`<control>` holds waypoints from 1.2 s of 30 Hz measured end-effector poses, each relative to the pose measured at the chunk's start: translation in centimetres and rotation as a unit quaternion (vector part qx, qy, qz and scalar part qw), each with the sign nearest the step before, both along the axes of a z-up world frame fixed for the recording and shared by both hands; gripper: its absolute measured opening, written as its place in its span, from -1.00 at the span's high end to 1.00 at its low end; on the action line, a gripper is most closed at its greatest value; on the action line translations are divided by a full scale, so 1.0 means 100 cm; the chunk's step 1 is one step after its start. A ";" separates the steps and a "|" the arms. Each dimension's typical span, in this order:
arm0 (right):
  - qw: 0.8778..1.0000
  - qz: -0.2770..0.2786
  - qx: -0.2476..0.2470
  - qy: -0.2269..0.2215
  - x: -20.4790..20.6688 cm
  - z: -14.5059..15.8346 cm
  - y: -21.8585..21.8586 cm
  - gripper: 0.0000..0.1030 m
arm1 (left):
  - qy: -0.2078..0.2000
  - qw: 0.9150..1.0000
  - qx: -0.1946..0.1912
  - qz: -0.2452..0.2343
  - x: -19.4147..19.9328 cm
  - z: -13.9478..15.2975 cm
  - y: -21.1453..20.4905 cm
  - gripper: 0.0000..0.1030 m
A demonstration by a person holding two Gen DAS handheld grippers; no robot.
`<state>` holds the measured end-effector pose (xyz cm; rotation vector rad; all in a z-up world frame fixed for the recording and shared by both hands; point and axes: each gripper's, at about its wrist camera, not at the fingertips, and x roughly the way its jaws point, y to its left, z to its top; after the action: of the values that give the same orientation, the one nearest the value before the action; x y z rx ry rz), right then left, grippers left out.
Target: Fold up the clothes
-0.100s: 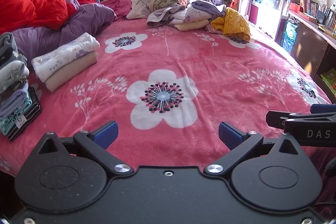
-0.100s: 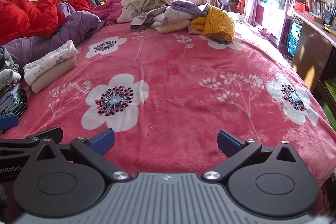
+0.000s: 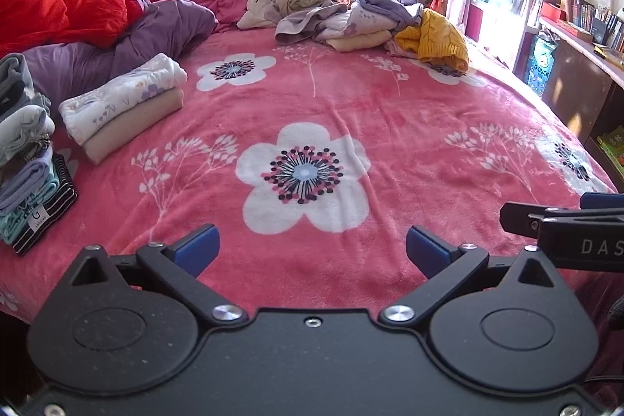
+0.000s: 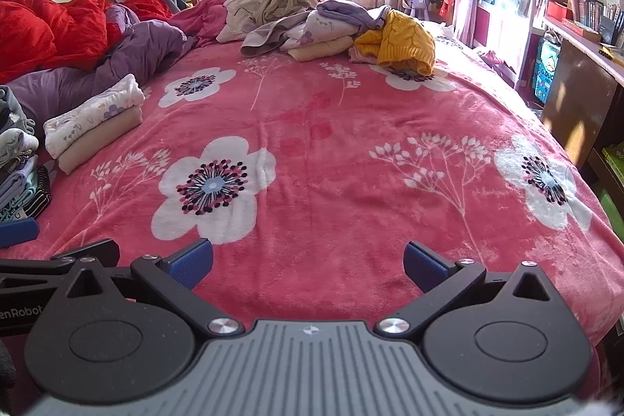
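Note:
A heap of unfolded clothes (image 3: 331, 10) lies at the far end of the bed, with a yellow knit sweater (image 3: 436, 36) at its right; the heap also shows in the right wrist view (image 4: 312, 22), as does the sweater (image 4: 405, 41). Two folded garments (image 3: 124, 104) are stacked at the left, and a taller folded stack (image 3: 27, 158) sits at the near left edge. My left gripper (image 3: 312, 248) is open and empty above the near bed edge. My right gripper (image 4: 308, 262) is open and empty beside it, to its right.
The bed is covered by a pink flowered blanket (image 3: 351, 112). A red and purple duvet (image 3: 78, 26) is bunched at the far left. A wooden shelf unit with books (image 3: 577, 57) runs along the right side of the bed.

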<state>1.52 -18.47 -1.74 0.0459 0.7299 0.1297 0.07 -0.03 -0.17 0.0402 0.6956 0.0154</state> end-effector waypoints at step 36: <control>1.000 -0.005 -0.002 0.000 -0.008 -0.004 -0.004 -1.00 | 0.020 1.000 -0.020 0.001 0.000 -0.010 -0.004 -1.00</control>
<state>0.71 -18.91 -2.10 0.0451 0.7289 0.1192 0.06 -0.41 -1.12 0.0019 0.7356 0.0021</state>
